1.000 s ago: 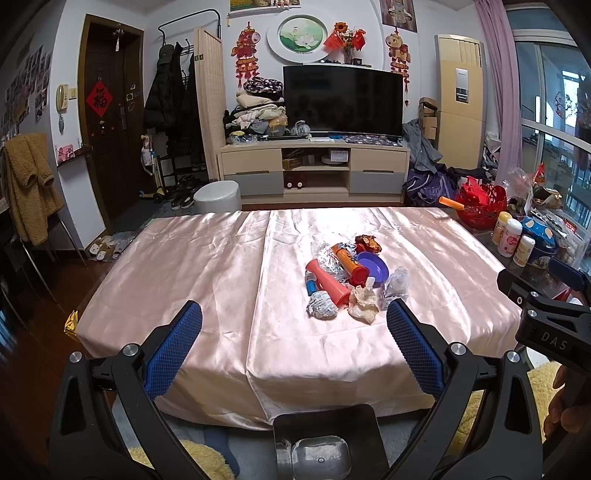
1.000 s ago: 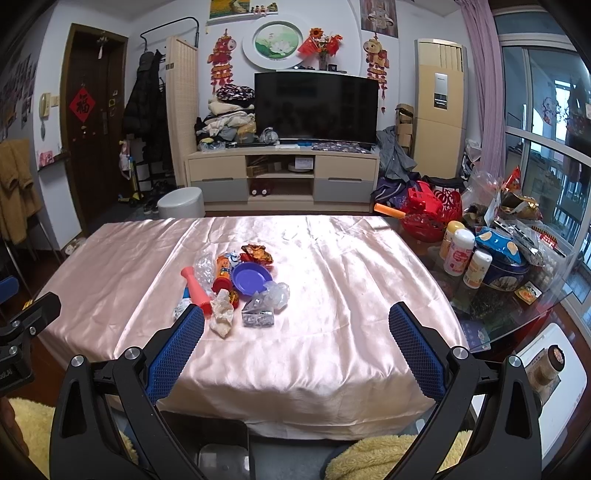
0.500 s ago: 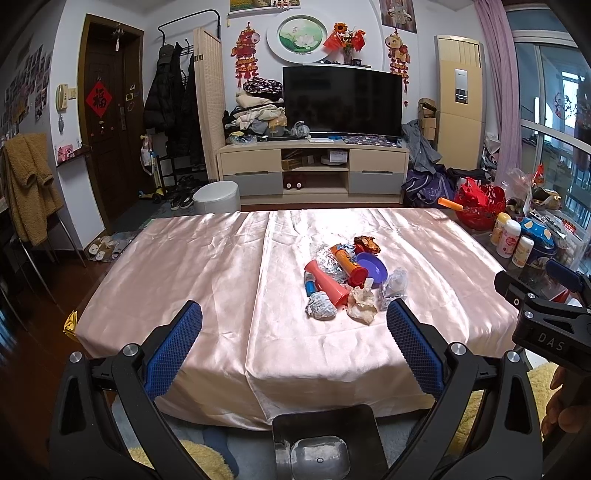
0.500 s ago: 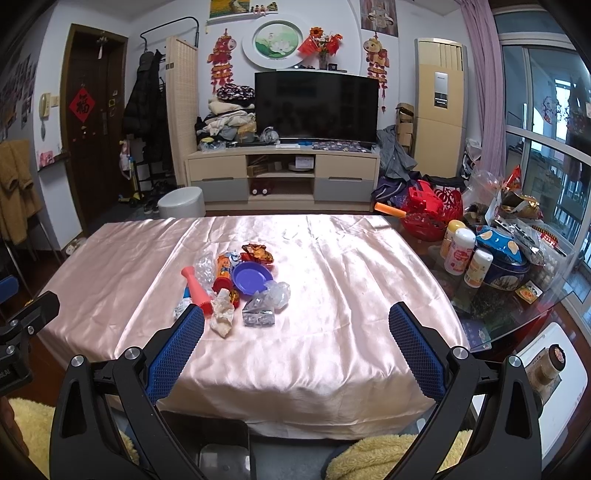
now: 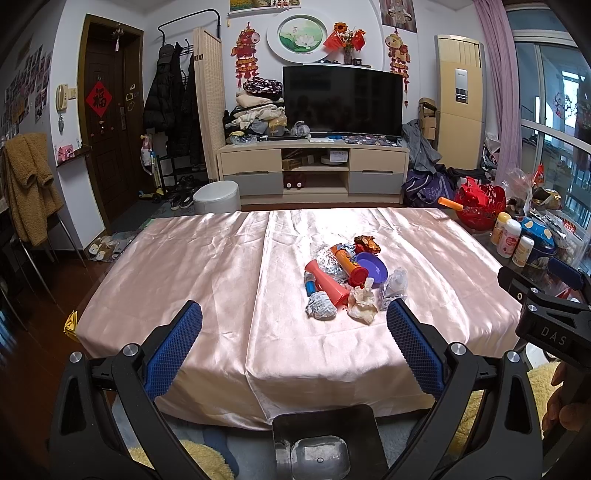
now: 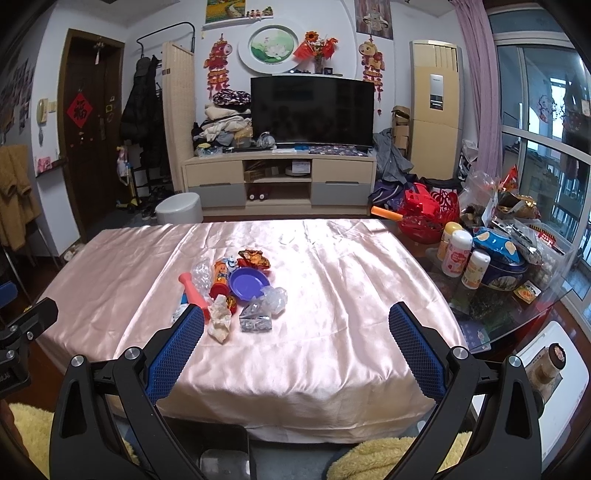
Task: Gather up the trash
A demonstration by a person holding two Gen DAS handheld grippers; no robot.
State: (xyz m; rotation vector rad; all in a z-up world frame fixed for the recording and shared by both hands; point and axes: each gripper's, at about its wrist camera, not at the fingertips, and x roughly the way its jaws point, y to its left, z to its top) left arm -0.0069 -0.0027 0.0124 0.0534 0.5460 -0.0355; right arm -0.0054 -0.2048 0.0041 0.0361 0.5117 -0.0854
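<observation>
"DAS" on right gripper [image 5: 550, 334], "福" on door sign [image 5: 98, 99]

A white-walled living room holds a dark flat television [image 5: 342, 100] on a low beige and grey TV cabinet [image 5: 313, 172], with a round lotus picture [image 5: 302, 34] and red hanging ornaments above it. A dark wooden door [image 5: 107, 122] and a rack of black coats [image 5: 170, 103] stand to the left. To the right, a tall cream air conditioner [image 6: 436, 110] stands beside a pink curtain [image 6: 476, 85] and large daylit windows [image 6: 546, 122].
</observation>
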